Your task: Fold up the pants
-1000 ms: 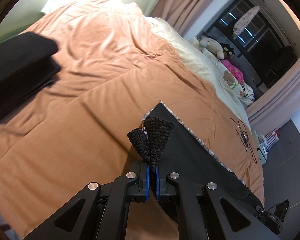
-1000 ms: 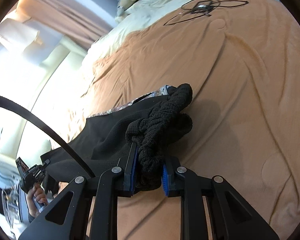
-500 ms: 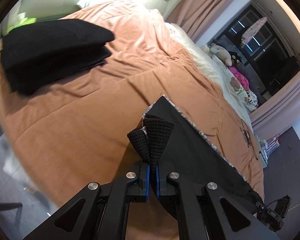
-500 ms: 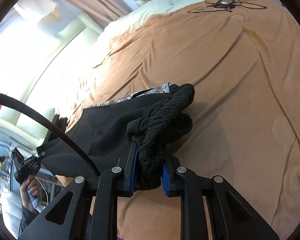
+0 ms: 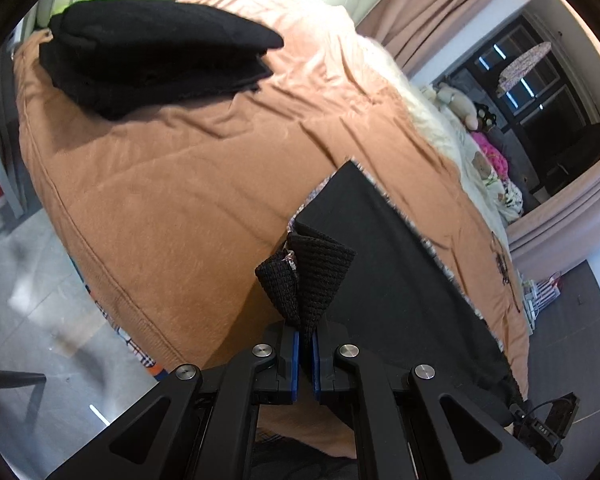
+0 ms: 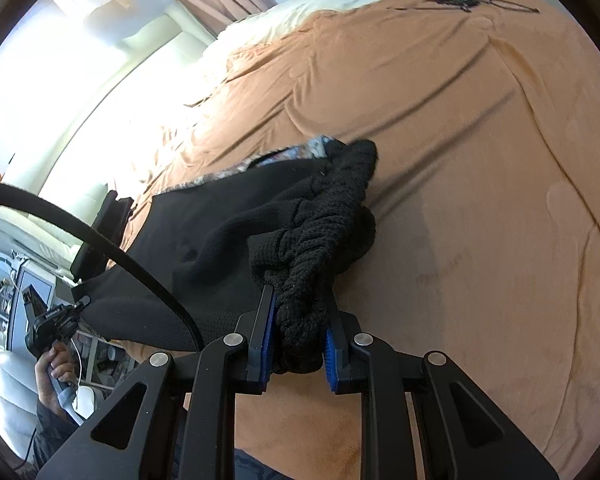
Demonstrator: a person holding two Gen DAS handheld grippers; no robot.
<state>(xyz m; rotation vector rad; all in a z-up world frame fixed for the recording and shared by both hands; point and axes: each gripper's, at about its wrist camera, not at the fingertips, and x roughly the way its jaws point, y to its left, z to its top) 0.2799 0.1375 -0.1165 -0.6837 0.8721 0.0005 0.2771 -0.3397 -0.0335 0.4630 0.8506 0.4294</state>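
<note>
Both grippers pinch the black pants (image 5: 400,280): left gripper (image 5: 305,344) a thin cuff, right gripper (image 6: 298,340) a thick bunch, over the orange blanket (image 5: 180,184); folded black clothes (image 5: 156,56) lie far left, cables (image 6: 460,0) far.

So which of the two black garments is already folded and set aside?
The black stack at the far end of the orange blanket, lying free. The other, the black pants, hang stretched between the left tongs and right tongs.

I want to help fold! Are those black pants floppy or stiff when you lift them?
Probably floppy: the black pants bunch thickly in the right hand-held gripper and sag between it and the left hand-held gripper. The knit looks grippy, so they likely won't slip.
</note>
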